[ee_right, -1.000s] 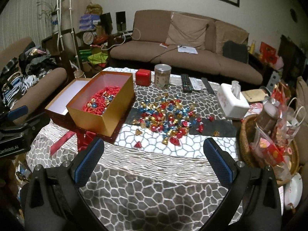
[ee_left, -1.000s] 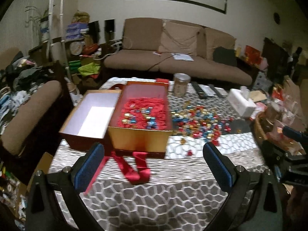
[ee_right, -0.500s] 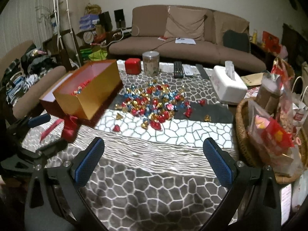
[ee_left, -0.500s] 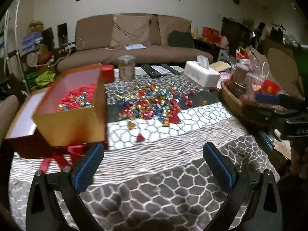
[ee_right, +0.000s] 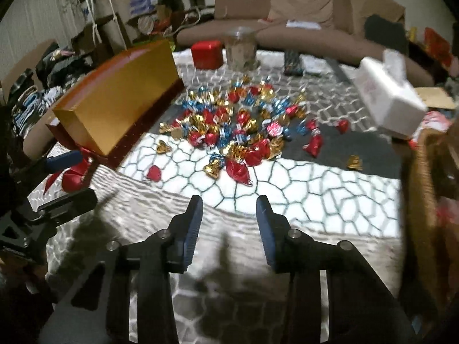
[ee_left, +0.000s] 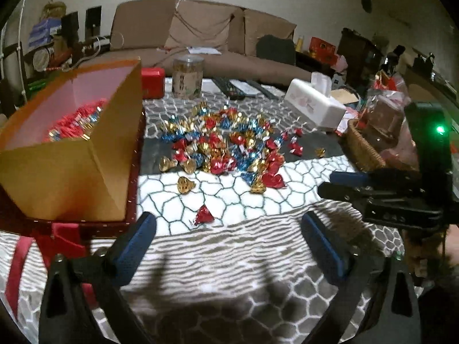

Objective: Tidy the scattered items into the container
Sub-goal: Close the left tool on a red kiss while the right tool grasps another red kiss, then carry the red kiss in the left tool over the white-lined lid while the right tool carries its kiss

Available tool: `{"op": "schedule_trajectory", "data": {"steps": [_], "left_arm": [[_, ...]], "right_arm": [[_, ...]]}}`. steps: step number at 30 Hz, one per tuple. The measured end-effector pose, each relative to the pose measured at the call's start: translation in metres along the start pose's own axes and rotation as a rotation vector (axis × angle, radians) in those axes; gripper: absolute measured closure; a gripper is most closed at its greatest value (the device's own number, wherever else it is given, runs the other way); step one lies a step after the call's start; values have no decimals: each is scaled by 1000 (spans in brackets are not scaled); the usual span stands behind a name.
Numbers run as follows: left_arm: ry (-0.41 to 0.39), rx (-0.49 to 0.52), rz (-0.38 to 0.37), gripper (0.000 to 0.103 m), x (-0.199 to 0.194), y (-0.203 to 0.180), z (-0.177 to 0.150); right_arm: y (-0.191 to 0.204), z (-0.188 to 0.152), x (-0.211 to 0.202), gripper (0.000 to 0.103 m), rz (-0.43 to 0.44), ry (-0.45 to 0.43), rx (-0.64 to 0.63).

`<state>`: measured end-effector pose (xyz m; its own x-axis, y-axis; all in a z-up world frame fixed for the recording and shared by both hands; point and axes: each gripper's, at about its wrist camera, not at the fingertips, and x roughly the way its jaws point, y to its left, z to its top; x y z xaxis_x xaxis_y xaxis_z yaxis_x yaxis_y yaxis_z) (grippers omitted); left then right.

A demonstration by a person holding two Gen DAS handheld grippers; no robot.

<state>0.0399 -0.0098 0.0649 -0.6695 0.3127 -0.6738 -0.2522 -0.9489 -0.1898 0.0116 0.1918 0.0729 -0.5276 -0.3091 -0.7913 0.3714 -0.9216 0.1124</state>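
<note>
Left wrist view: left gripper (ee_left: 226, 238) spread wide and empty above the near edge of the worktop (ee_left: 229, 258), a lone red candy (ee_left: 204, 215) lying just ahead between the finger lines. Gold box (ee_left: 71, 154) at the left edge of the worktop, resting in its dark red lid, already holding a layer of red, gold and blue wrapped pieces over red filler. Candy pile (ee_left: 226, 143) heaped at the middle of the worktop, just right of the box, with strays toward the near and right sides, among them a gold candy (ee_left: 185, 185) apart from the heap. Right wrist view: right gripper (ee_right: 228, 223) partly open, nothing between the pads, aimed at the near fringe of the pile where a red candy (ee_right: 238, 172) and a gold one sit closest. Judged from this: task under way but far from finished, some pieces in the box and dozens left outside it, none in either gripper. Most likely step in hand: approach for a fresh pick, right side closest to the heap. Also on the worktop, toward the far edge: glass jar (ee_left: 188, 77), small red tin (ee_left: 152, 82), white tissue box (ee_left: 315, 106); wicker basket (ee_left: 361, 146) at the right edge.
</note>
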Motion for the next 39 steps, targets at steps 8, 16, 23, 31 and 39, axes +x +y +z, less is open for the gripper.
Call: {"op": "schedule_trajectory", "data": {"steps": [8, 16, 23, 31, 39], "left_arm": [[73, -54, -8, 29, 42, 16, -6], [108, -32, 39, 29, 71, 17, -4], [110, -25, 60, 80, 78, 23, -5], [105, -47, 22, 80, 73, 23, -4], [41, -13, -50, 80, 23, 6, 13]], "right_arm": [[-12, 14, 50, 69, 0, 35, -58], [-6, 18, 78, 72, 2, 58, -135], [10, 9, 87, 83, -60, 62, -254], [0, 12, 80, 84, -28, 48, -190], [9, 25, 23, 84, 55, -48, -117]]}}
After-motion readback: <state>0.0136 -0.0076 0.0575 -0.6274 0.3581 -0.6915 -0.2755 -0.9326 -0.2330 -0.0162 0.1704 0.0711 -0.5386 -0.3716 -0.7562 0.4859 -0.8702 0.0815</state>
